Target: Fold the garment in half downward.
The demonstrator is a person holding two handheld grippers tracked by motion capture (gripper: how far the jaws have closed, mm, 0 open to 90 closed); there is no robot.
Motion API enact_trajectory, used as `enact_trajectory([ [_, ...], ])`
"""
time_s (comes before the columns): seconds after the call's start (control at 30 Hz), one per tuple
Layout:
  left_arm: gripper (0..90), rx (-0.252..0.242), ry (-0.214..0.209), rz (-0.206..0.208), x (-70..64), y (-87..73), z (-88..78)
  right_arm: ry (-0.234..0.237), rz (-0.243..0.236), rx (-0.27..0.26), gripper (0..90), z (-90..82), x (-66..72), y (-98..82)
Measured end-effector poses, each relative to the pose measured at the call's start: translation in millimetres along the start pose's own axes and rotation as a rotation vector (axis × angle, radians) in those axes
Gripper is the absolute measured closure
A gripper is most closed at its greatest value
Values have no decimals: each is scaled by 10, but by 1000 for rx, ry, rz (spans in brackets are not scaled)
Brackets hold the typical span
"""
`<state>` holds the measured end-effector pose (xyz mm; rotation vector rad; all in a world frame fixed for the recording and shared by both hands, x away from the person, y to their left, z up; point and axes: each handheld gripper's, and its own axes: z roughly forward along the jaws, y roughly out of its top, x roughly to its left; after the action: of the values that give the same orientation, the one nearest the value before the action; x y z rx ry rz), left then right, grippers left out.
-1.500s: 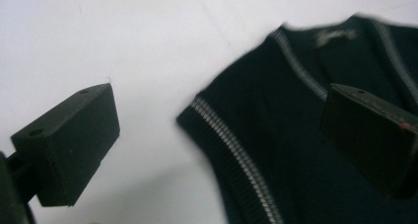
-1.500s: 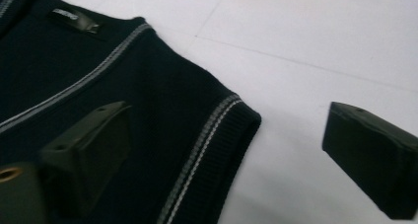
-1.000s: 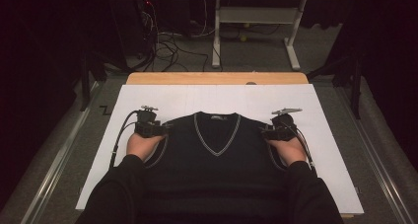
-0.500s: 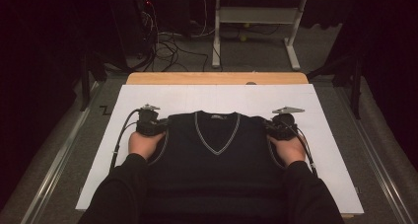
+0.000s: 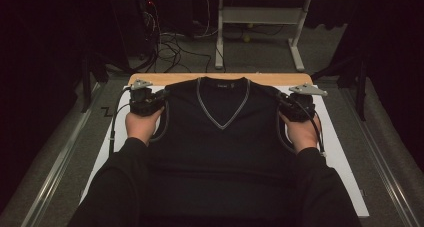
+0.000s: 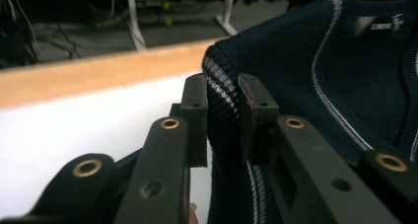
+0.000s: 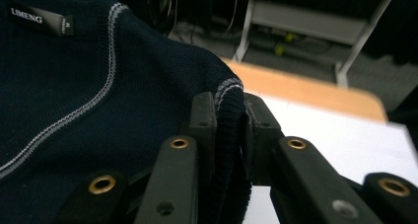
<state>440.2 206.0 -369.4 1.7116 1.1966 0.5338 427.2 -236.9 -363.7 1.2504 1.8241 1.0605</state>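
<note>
- Knitted navy vest (image 5: 220, 137): soft, limp and light; it sags wherever it is unsupported and stretches under load.
- Position: shoulders lifted off the white counter (image 5: 345, 172), body hanging toward the person.
- Left gripper (image 6: 222, 120): jaws clamped narrow on the ribbed, grey-striped left shoulder edge.
- Right gripper (image 7: 229, 135): jaws clamped narrow on the right shoulder edge.
- Grip points: the doubled ribbing at each armhole is thickest and likely slips least; avoid single-layer knit, which may pull out.
</note>
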Motion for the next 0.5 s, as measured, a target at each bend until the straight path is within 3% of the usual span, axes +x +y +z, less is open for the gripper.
enact_trajectory([
  [0.23,723,-55,8,9,16,237,-155,-12,-19,-78,780,-103,-1,265],
  [0.4,722,-35,4,13,30,198,-147,-3,-16,-70,779,-105,15,281],
  [0.5,720,-37,-11,-17,26,123,-152,9,-12,-65,779,-106,22,240],
])
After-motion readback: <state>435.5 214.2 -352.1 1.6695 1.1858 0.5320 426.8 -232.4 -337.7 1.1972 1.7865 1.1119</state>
